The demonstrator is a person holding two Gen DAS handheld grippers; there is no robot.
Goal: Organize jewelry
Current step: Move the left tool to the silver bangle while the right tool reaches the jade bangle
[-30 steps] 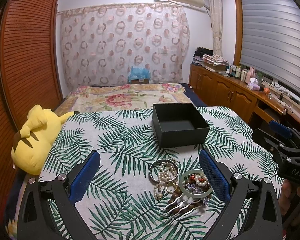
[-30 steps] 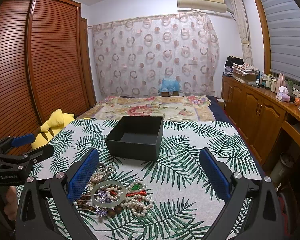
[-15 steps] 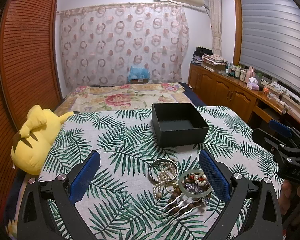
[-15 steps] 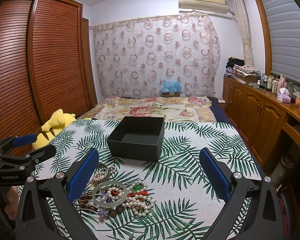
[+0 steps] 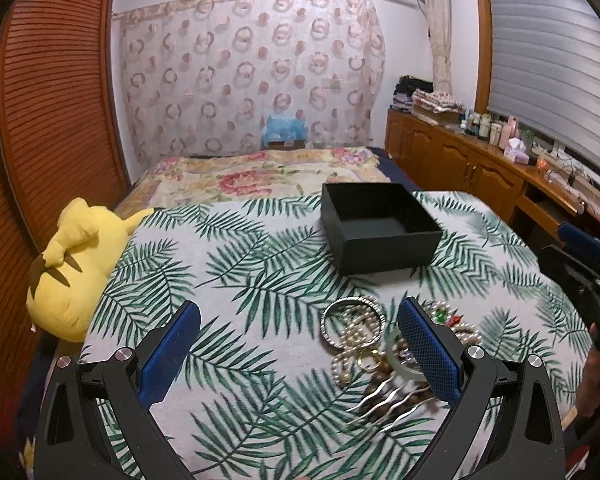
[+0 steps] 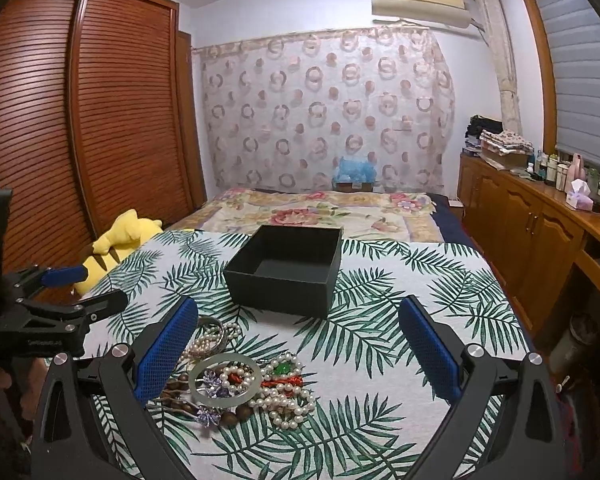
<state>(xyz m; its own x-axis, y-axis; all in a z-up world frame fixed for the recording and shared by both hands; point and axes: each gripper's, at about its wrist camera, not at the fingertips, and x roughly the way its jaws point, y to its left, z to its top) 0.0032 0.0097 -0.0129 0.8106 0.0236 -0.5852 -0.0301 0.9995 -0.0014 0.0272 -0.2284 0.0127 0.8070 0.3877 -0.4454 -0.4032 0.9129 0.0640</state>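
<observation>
The leaf-print bench [image 6: 400, 280] carries an empty black box [image 6: 284, 270] at frame centre. Lower left, a tangled jewelry pile [image 6: 240, 380] lies untouched. Both the right tool [image 6: 298, 344] and left tool [image 5: 298, 346] are spread wide, holding nothing. Interlinked strands may drag neighbours out when one is lifted.

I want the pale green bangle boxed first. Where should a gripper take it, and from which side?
Probably grip the green bangle at its near rim, from above with the right gripper: it lies flat, beads fill its middle, and pearls crowd its right edge. One finger goes inside the ring.
</observation>
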